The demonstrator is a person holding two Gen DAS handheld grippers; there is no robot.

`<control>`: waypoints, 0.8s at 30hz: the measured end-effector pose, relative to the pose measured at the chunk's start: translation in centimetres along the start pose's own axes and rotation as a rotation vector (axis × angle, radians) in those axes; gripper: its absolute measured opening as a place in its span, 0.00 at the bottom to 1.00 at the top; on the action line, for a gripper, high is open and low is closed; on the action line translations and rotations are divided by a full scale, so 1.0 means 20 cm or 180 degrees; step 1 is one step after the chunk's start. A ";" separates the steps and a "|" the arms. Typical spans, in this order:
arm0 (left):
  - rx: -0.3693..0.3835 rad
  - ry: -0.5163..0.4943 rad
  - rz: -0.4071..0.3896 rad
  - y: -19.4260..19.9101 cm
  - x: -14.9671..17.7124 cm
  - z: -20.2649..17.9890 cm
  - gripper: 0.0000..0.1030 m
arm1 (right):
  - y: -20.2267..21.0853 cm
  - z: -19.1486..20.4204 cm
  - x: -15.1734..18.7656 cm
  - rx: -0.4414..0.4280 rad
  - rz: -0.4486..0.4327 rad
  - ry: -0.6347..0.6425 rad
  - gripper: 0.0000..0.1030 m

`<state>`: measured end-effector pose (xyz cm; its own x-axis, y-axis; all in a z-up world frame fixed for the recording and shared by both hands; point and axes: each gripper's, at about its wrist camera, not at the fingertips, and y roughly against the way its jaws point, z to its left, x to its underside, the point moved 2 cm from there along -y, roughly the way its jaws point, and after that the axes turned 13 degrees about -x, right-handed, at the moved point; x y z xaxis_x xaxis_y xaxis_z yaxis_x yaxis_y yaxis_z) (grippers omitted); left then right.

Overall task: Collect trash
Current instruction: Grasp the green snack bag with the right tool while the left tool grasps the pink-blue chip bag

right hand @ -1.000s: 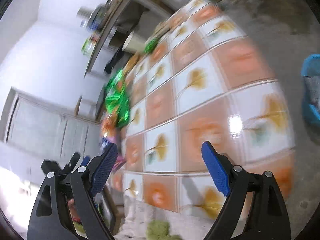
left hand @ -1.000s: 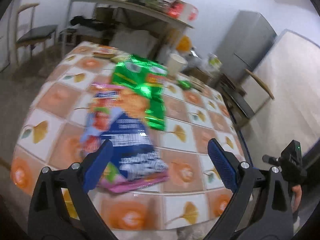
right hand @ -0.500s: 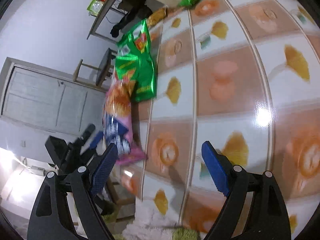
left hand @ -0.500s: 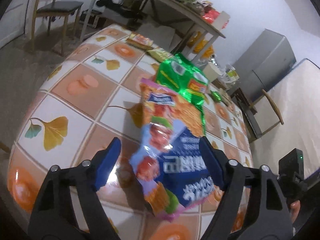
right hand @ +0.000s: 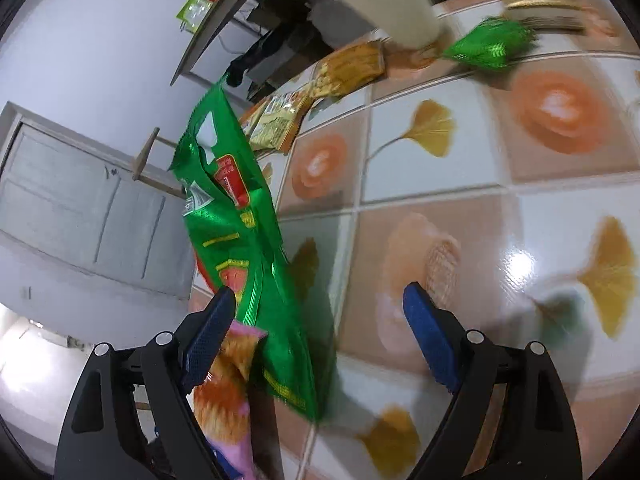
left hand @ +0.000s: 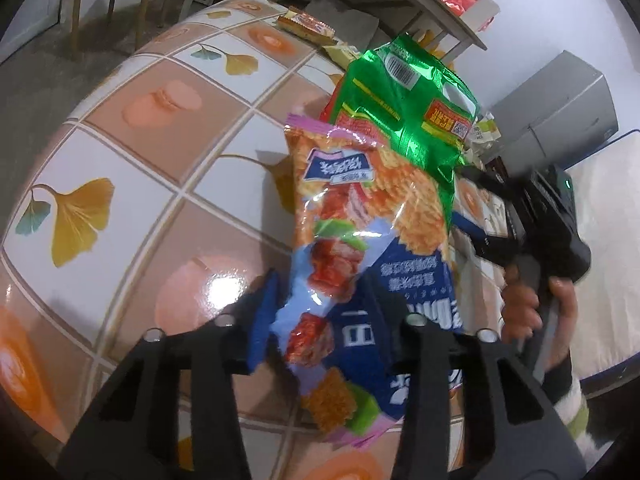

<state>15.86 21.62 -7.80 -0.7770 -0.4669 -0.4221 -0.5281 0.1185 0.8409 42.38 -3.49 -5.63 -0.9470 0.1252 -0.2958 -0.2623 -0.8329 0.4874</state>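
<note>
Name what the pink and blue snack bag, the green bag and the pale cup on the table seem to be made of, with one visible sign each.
Pink and blue snack bag: thin glossy plastic film; it creases and glares.
Green bag: probably metallised foil plastic; mirror-like sheen.
Pale cup: likely paper; matt wall, rolled rim.

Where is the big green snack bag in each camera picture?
Left wrist: the green bag is upper middle, behind the pink and blue bag.
Right wrist: the green bag is left of centre, reaching down between the fingers.
Shared landmark: the ginkgo-leaf tablecloth.
</note>
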 end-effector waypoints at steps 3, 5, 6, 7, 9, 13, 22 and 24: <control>-0.0017 -0.0010 0.0008 0.00 0.01 0.01 0.25 | -0.07 0.01 -0.05 -0.0110 0.0009 0.0009 0.81; -0.0040 -0.0017 0.0005 0.01 0.02 0.02 0.20 | -0.10 0.01 -0.07 -0.0215 0.0048 0.0005 0.81; -0.0047 -0.0016 0.0004 0.01 0.02 0.02 0.19 | -0.12 0.02 -0.08 -0.0202 0.0055 0.0035 0.81; -0.0052 -0.0015 0.0001 0.01 0.02 0.03 0.16 | -0.14 0.02 -0.09 -0.0199 0.0062 0.0050 0.81; -0.0070 -0.0019 -0.0023 0.02 0.02 0.03 0.10 | -0.16 0.04 -0.10 -0.0185 0.0092 0.0068 0.74; -0.0060 -0.0002 -0.0059 0.03 0.00 0.04 0.02 | -0.24 0.08 -0.09 -0.0068 0.0215 0.0130 0.57; 0.0012 0.0120 -0.0165 0.11 -0.02 0.08 0.00 | -0.34 0.19 -0.02 0.0487 0.0386 0.0480 0.14; 0.0018 0.0126 -0.0207 0.13 -0.02 0.09 0.00 | -0.31 0.19 -0.01 0.0530 0.0343 0.0473 0.12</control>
<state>14.19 23.63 -6.00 -0.7270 -0.5081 -0.4619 -0.5789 0.0918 0.8102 43.45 3.73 -5.62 -0.9367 -0.0504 -0.3464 -0.1999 -0.7353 0.6476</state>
